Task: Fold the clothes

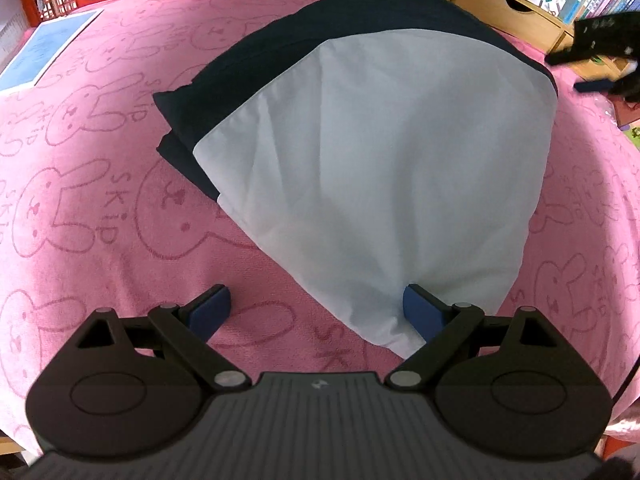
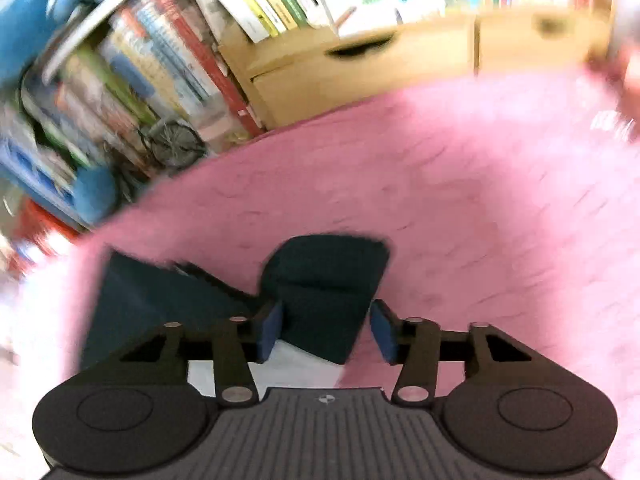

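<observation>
Nearest the lens in the left wrist view, the left gripper (image 1: 316,312) fills the bottom of the frame with its jaws wide and gripping nothing; its right blue pad (image 1: 418,312) sits against the lower corner of the white garment (image 1: 380,184), the left pad over bare pink bunny-print blanket (image 1: 92,208). The white garment lies flat in the centre, folded, on top of a dark navy garment (image 1: 248,60) that shows along its upper left edge. The right gripper (image 1: 600,48) is a dark blur at the upper right edge.

In the blurred right wrist view, the right gripper (image 2: 324,332) stands at bottom centre, jaws half open, and a navy fold (image 2: 320,300) lies between them; whether the pads press it I cannot tell. A strip of white cloth (image 2: 296,364) shows just below.

Judging by this, the folding looks well along, with the navy corner left to settle
</observation>
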`<state>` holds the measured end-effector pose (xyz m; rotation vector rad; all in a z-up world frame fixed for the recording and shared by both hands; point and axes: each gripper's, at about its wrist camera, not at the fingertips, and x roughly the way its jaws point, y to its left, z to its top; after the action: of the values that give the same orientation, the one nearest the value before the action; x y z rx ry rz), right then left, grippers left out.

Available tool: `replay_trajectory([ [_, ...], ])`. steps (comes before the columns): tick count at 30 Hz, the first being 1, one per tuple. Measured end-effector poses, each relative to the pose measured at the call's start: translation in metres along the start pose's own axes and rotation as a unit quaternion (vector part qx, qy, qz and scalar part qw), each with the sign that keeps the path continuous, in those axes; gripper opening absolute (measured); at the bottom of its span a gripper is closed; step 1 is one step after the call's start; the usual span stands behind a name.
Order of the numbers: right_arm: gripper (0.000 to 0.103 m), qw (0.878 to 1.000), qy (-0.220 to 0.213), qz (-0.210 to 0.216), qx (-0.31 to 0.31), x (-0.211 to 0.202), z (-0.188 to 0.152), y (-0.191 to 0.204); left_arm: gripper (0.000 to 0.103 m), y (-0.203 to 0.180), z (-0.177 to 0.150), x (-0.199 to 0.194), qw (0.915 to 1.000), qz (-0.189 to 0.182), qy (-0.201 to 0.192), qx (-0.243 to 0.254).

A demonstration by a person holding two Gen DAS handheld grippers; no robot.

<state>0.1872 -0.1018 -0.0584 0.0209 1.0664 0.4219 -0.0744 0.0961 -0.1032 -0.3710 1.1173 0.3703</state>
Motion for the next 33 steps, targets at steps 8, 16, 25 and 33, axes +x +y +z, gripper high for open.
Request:
replay_trajectory([
  [8, 0.032, 0.962, 0.005, 0.083, -0.26, 0.009, -0.035, 0.112, 0.095, -0.008, -0.005, -0.004, 0.9999, 0.005, -0.016, 0.004],
  [16, 0.028, 0.943, 0.02, 0.074, -0.324, 0.107, -0.001, 0.201, 0.095, -0.009, -0.008, -0.011, 0.9998, -0.004, -0.022, 0.0],
  [25, 0.053, 0.949, -0.005, 0.147, -0.278, 0.056, -0.002, 0.179, 0.076, 0.09, 0.032, -0.069, 0.9732, -0.059, -0.173, -0.139],
  [33, 0.053, 0.975, 0.01, 0.11, -0.193, 0.012, -0.061, 0.124, 0.066, 0.058, 0.066, -0.053, 0.9678, -0.171, -0.184, -0.006],
])
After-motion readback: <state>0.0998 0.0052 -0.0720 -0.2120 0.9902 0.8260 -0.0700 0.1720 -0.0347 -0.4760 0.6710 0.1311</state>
